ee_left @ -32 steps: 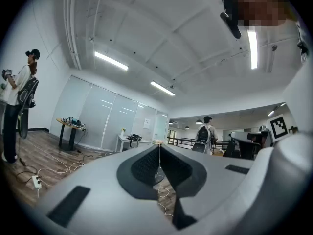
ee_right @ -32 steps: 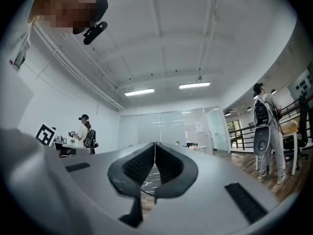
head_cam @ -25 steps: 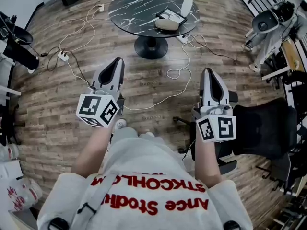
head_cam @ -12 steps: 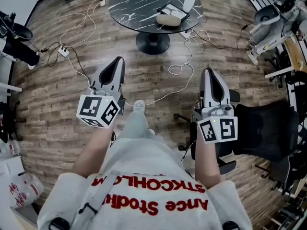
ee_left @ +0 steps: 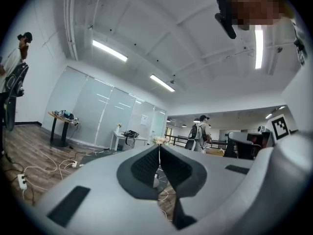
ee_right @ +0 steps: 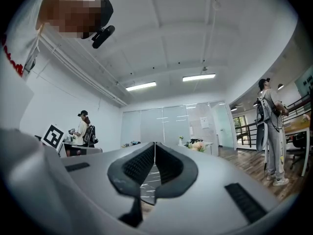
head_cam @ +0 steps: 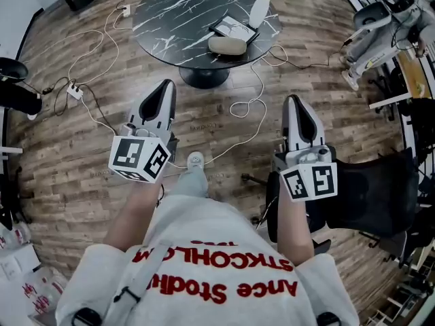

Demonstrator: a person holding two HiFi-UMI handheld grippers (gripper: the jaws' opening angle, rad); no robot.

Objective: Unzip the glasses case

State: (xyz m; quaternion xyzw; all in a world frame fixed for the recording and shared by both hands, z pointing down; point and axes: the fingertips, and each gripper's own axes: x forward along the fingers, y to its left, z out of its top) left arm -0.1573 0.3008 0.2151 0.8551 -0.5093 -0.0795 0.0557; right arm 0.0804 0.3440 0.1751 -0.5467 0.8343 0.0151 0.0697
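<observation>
Holding pose: both forearms reach straight out from the person's body, side by side and well apart, each hand behind its marker cube. The left claw [head_cam: 165, 90] and the right claw [head_cam: 294, 104] point roughly level toward the table [head_cam: 170, 15].
Left claw: clenched, its two ribbed pads meeting along a thin seam, gripping nothing.
Right claw: clenched as well, pads pressed together on nothing.
Case: the glasses case [head_cam: 227, 45], a beige oval, lies on the near part of the round, dark, white-veined table. It is well ahead of both claws and touched by neither. Whether its zip is closed cannot be made out.
Beside the case: a dark flat tray [head_cam: 234, 27] sits just behind it, and a white vase [head_cam: 260, 9] of pale flowers stands beyond that.
Floor: wood planks [head_cam: 81, 155], with white cables [head_cam: 248, 107] looping between the table's foot and the person.
Right side: a black office chair [head_cam: 370, 182] stands just beside the right forearm.
Person: a pale sweatshirt [head_cam: 204, 250] with red lettering. One shoe [head_cam: 195, 160] shows between the arms.
</observation>
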